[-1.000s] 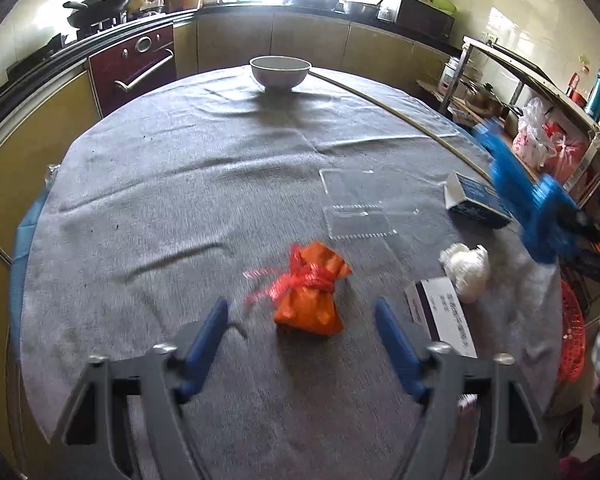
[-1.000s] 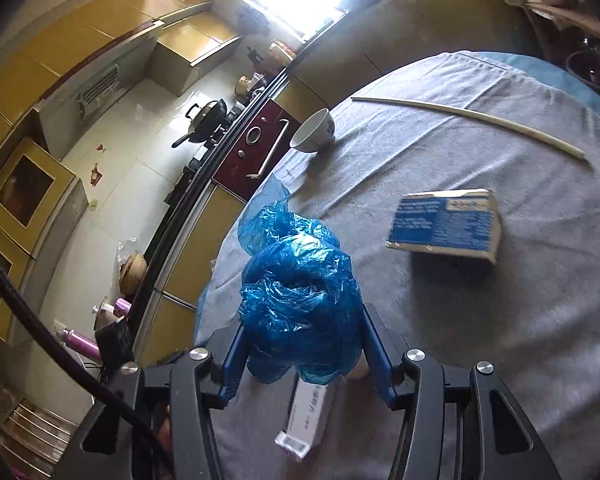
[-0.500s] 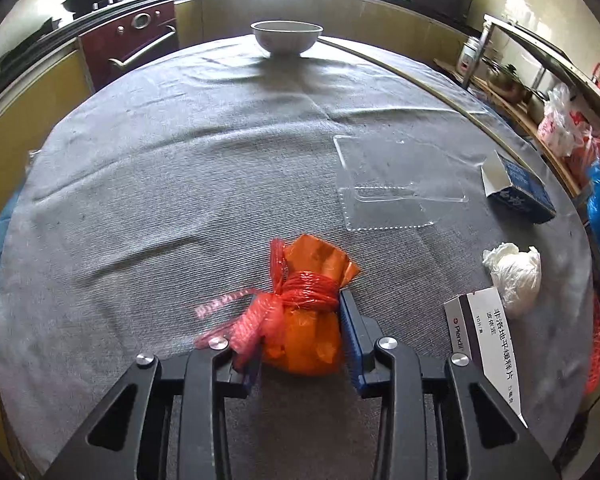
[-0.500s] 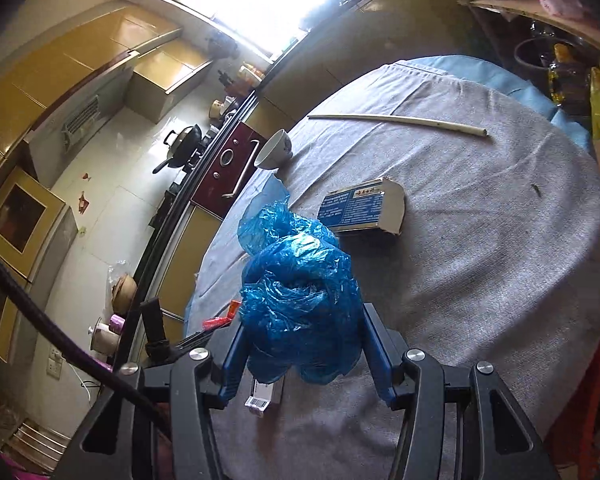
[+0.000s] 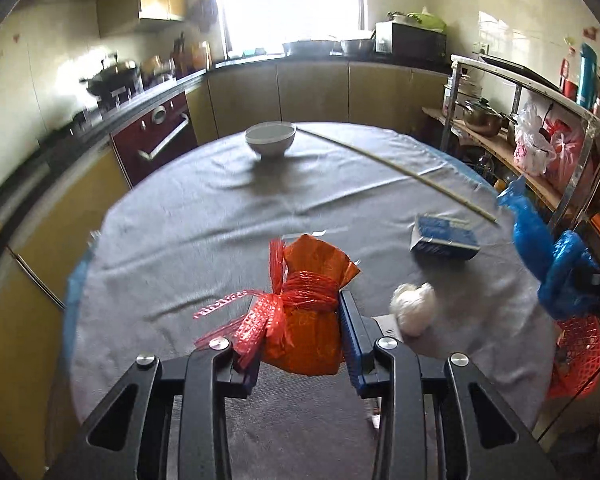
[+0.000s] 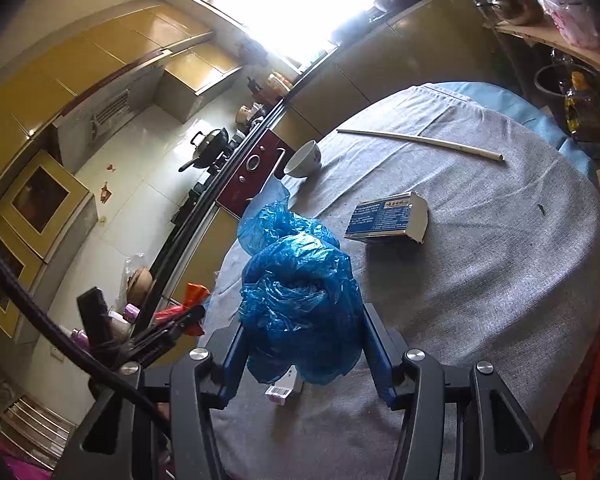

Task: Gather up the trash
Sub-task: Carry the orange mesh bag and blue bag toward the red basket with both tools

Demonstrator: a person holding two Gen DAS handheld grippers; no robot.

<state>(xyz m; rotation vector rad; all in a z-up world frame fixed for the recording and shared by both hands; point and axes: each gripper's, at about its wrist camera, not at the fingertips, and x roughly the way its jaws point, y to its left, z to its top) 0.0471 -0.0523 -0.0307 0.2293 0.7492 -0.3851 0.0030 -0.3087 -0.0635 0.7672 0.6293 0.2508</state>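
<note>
Left wrist: white bowl (image 5: 270, 138), contents unseen.

Bright window (image 5: 290, 4) above dark counter (image 5: 332, 60) — yellow cabinets (image 5: 312, 92), white tiled walls (image 5: 512, 8), metal shelf rack (image 5: 540, 120).

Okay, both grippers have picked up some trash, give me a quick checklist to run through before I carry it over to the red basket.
1. Left gripper shut on the orange pouch: ok, both pads press its sides.
2. Pouch clear of the table: ok, it looks lifted off the cloth.
3. Pouch's loose red ribbon free of snags: cannot tell, it trails out to the side.
4. Right gripper shut on the blue plastic bag: ok, the bag is squeezed between its fingers.
5. Red basket reachable: ok, it sits just past the table edge.
6. Room in the basket: cannot tell, its inside is hidden.
</note>
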